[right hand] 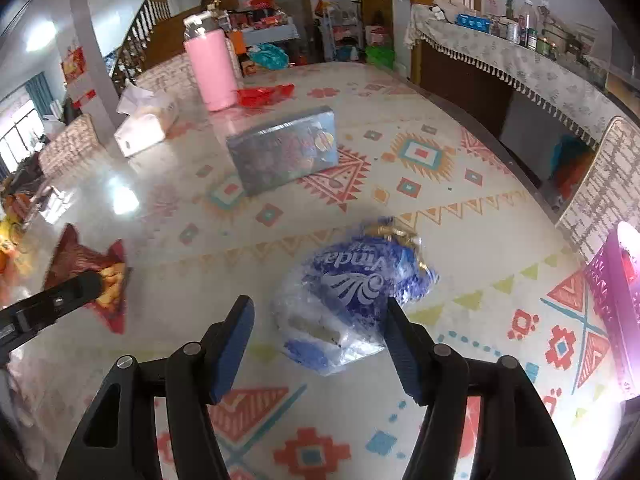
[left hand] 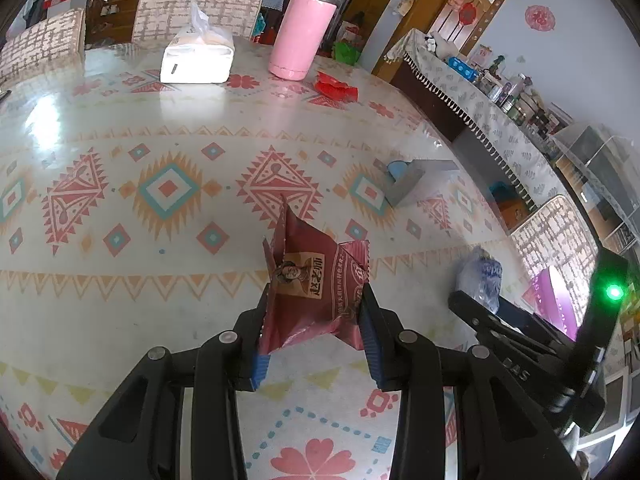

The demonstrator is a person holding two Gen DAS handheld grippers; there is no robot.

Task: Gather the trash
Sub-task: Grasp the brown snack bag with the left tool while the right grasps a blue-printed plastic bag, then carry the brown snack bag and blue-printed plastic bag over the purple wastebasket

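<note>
My left gripper is shut on a dark red snack wrapper and holds it just above the patterned tablecloth. In the right wrist view that wrapper shows at the far left. My right gripper stands open around a crumpled blue-and-clear plastic bag that lies on the table. Its right pad is at the bag's edge, and a gap remains at the left pad. The same bag appears at the right of the left wrist view. A crumpled bright red wrapper lies beside the pink bottle.
At the far side of the table stand a pink bottle and a white tissue pack. A blue-grey box lies mid-table. A pink-purple basket sits at the right edge. Padded chairs ring the table.
</note>
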